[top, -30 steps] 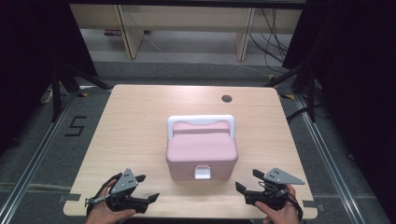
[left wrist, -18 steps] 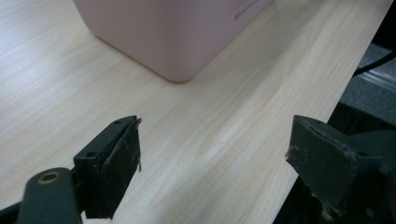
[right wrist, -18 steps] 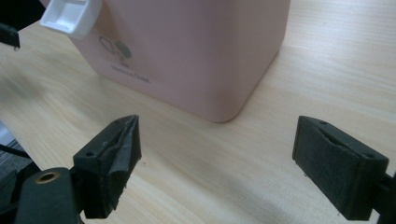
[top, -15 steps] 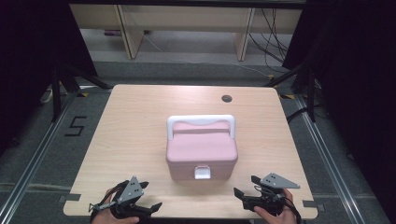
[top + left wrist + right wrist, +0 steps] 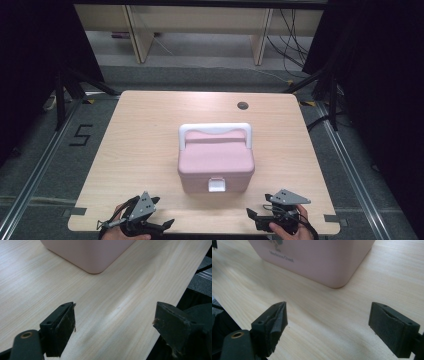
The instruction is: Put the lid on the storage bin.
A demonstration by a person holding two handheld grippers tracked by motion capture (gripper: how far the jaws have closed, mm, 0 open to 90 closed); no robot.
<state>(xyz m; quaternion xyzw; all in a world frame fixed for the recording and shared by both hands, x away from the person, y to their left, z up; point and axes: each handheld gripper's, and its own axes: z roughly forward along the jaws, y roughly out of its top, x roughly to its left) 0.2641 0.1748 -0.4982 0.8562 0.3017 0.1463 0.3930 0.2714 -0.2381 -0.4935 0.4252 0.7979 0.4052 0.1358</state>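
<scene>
Fingers (image 5: 62, 327) wide apart — nothing held

Left hand-held gripper (image 5: 159, 226): black body topped by a grey three-cornered plate, with a thin black cable trailing from its rear. Right hand-held gripper (image 5: 255, 218): the same black build, its grey three-cornered plate marked with small dark holes, and a black cable looping behind it. In the left gripper view, each jaw is a blocky black piece with worn, frayed edges on its pad; a brass-coloured ringed hole sits on the rounded black link at lower left. In the right gripper view, the jaws match, with small screw recesses on their upper faces and ragged pad edges.
</scene>
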